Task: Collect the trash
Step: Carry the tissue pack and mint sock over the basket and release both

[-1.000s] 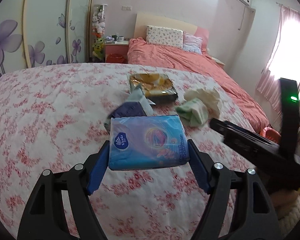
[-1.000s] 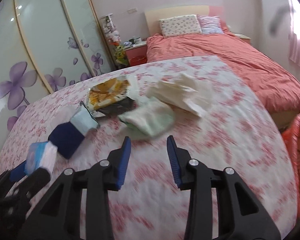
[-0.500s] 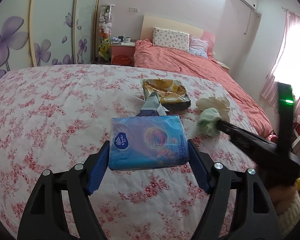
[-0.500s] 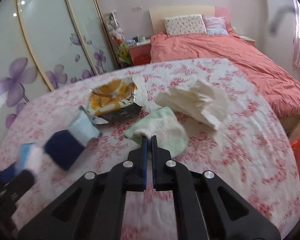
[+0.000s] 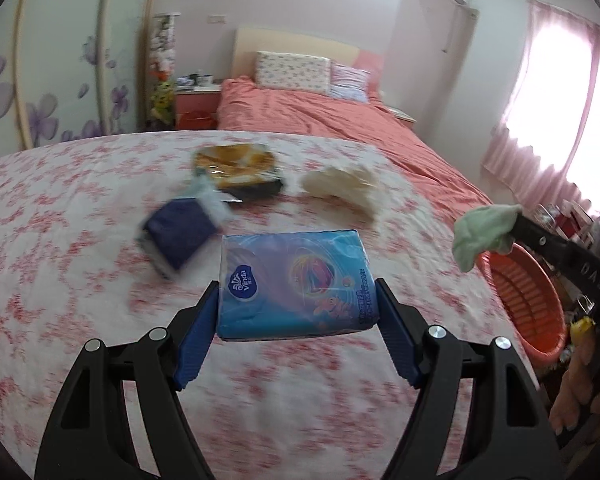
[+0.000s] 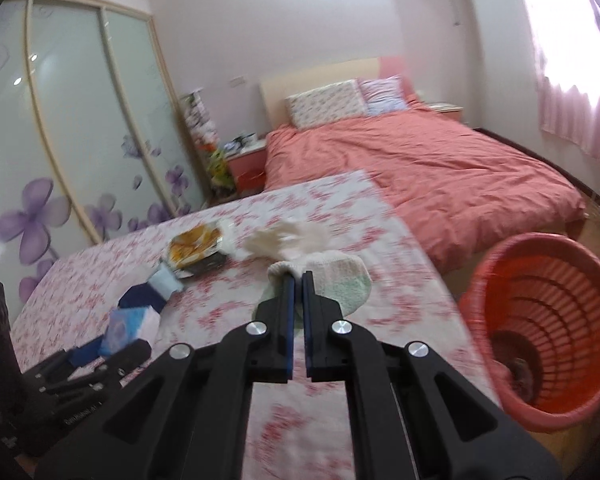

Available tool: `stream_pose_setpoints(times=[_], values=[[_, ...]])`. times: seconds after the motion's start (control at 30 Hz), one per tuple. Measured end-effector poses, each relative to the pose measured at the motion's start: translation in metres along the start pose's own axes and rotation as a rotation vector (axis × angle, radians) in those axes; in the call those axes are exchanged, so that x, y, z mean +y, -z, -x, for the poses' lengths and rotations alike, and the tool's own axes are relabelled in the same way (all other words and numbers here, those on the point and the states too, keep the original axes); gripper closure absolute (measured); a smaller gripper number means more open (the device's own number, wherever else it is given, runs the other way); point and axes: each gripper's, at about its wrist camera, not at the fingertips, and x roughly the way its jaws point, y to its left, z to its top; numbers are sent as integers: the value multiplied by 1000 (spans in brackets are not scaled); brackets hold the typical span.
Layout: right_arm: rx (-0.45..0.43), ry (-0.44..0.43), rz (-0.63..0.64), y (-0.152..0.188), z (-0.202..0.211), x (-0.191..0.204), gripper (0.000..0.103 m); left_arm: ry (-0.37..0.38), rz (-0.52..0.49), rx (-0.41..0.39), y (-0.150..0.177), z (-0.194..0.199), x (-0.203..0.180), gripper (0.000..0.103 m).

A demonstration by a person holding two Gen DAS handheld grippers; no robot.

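Note:
My left gripper (image 5: 298,300) is shut on a blue tissue pack (image 5: 296,282), held above the flowered bedspread (image 5: 80,240). My right gripper (image 6: 296,280) is shut on a pale green cloth (image 6: 340,284) and holds it in the air near the bed's right edge; the same green cloth (image 5: 482,234) hangs above the red basket (image 5: 528,308) in the left wrist view. On the bedspread lie a yellow snack bag (image 5: 236,166), a dark blue packet (image 5: 180,234) and a crumpled white tissue (image 5: 344,186).
The red mesh basket (image 6: 540,320) stands on the floor beside the bed's right edge, with something dark at its bottom. Behind lies a second bed with a salmon cover (image 6: 420,168). A sliding wardrobe (image 6: 60,140) with purple flowers fills the left side.
The right gripper shut on the green cloth, lifted it off the bedspread and carried it right toward the red basket. The left gripper, still holding the tissue pack, shifted right.

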Motion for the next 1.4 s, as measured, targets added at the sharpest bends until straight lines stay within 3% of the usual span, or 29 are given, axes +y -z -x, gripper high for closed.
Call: stream_pose_setpoints(times=[0.7,1.07,1.4], values=[[-145,253,-173,7,94,-135,98,238,-162,18,0,-17,-135,30],[-178,307,-233,14,106,-184,98,358,-261,22,-6,-42,-207,30],[-177,321,-285,19,99,-223,98,399,-327,68,4,-66,-246,29]])
